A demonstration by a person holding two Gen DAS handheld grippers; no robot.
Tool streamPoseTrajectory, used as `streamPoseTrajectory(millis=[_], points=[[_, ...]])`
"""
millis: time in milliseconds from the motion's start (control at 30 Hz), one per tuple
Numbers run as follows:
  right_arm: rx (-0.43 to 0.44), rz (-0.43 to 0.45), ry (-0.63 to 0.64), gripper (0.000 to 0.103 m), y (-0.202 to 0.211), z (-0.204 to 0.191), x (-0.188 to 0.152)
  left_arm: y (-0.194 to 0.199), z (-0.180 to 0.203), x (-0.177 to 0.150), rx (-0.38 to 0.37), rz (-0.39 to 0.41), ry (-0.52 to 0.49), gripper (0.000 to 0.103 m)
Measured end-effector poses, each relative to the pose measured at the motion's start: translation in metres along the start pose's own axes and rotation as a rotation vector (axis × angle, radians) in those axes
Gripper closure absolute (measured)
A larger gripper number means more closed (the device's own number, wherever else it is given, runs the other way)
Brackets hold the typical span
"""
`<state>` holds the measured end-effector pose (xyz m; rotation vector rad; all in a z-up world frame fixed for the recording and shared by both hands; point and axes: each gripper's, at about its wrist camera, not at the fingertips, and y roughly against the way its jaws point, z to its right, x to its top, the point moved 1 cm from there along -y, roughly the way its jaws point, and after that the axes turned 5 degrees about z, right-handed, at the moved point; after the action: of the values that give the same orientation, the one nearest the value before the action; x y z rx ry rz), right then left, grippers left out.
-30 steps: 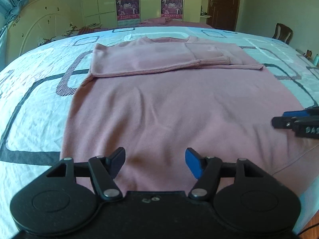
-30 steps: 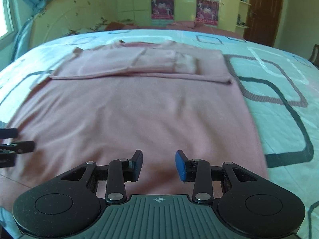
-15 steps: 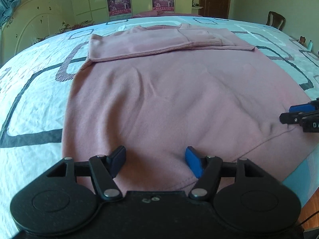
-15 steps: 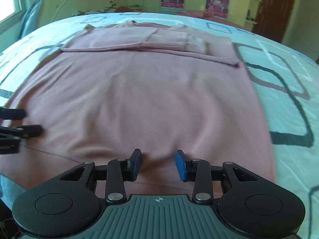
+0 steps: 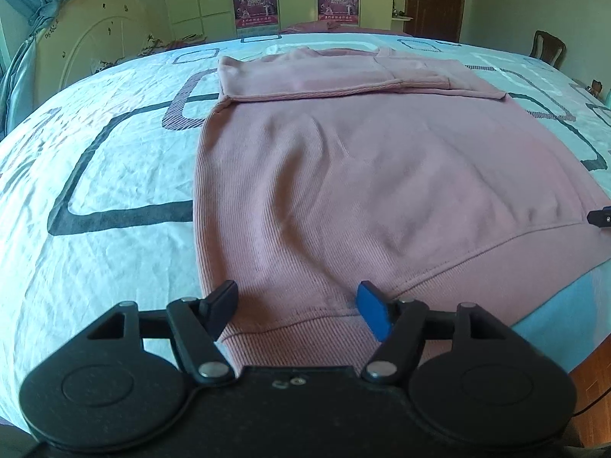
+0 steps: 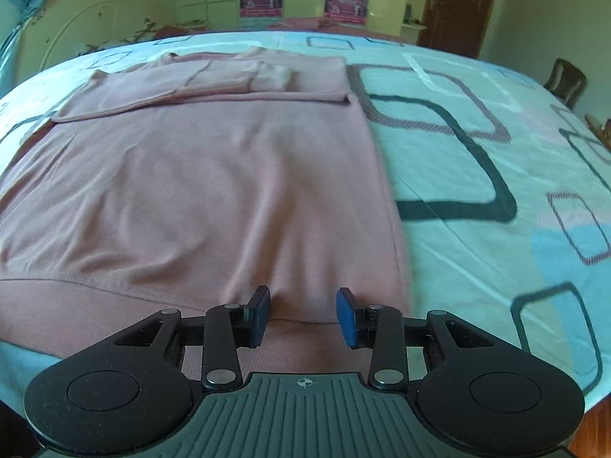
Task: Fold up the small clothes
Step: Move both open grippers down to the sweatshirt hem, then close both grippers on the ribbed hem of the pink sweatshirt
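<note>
A pink long-sleeved top (image 5: 343,175) lies flat on the bed, its sleeves folded across the far end (image 5: 328,76). It also shows in the right wrist view (image 6: 198,191). My left gripper (image 5: 296,311) is open, its jaws astride the ribbed hem near the top's near left corner. My right gripper (image 6: 303,315) is open over the hem near the near right corner. The tip of the right gripper (image 5: 601,218) shows at the right edge of the left wrist view.
The bed has a light blue sheet with dark rectangle outlines (image 6: 496,175). A white headboard (image 5: 95,45) and a curtain stand far left. A wardrobe with posters, a brown door (image 6: 458,0) and a wooden chair (image 5: 548,47) are behind. The bed's near edge drops to a wooden floor (image 5: 595,366).
Both grippers have drawn back toward the near end of the top, from over its body to its ribbed hem. Both stayed open.
</note>
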<state>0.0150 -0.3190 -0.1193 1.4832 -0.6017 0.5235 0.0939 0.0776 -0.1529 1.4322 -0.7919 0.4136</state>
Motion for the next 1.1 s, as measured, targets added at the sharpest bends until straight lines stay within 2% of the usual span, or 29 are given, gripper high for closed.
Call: streamPoseTrajectory(millis=[67,200,300,400,500,533,600,633,800,900,1033,1100], points=[[0.0,-0.001,0.028,0.066,0.001,0.003,-0.002,0.003,-0.002,0.001,0.007,0.0,0.014,0.034],[-0.051,0.001,-0.02,0.066,0.006,0.018,-0.001,0.009,-0.007,-0.001,0.013,0.002,0.045,0.036],[-0.068,-0.004,0.049,0.066,0.009,0.015,-0.005,0.01,-0.012,-0.002,0.018,-0.007,0.076,0.036],[-0.104,0.043,-0.013,0.066,0.018,0.027,-0.001,0.012,-0.018,-0.003,0.021,-0.018,0.133,0.035],[-0.094,-0.021,-0.069,0.066,0.008,0.042,-0.005,0.009,-0.024,-0.005,0.012,-0.041,0.174,0.033],[-0.086,-0.018,-0.085,0.065,0.008,0.044,-0.005,0.008,-0.025,-0.006,0.012,-0.044,0.182,0.031],[-0.088,-0.017,-0.104,0.055,0.01,0.047,-0.006,0.005,-0.026,-0.008,0.004,-0.06,0.202,0.027],[-0.102,-0.016,-0.112,0.046,0.01,0.048,-0.007,0.003,-0.026,-0.009,0.001,-0.06,0.21,0.024],[-0.089,-0.02,-0.172,0.045,0.011,0.052,-0.011,-0.003,-0.022,-0.008,0.007,-0.066,0.212,0.015],[-0.061,-0.029,-0.21,0.046,0.01,0.053,-0.011,-0.003,-0.021,-0.007,0.002,-0.068,0.233,0.016],[-0.016,-0.036,-0.229,0.068,0.013,0.052,-0.011,-0.002,-0.02,-0.008,0.006,-0.06,0.246,0.018],[-0.004,-0.04,-0.238,0.071,0.013,0.051,-0.011,-0.001,-0.019,-0.008,0.004,-0.06,0.242,0.02]])
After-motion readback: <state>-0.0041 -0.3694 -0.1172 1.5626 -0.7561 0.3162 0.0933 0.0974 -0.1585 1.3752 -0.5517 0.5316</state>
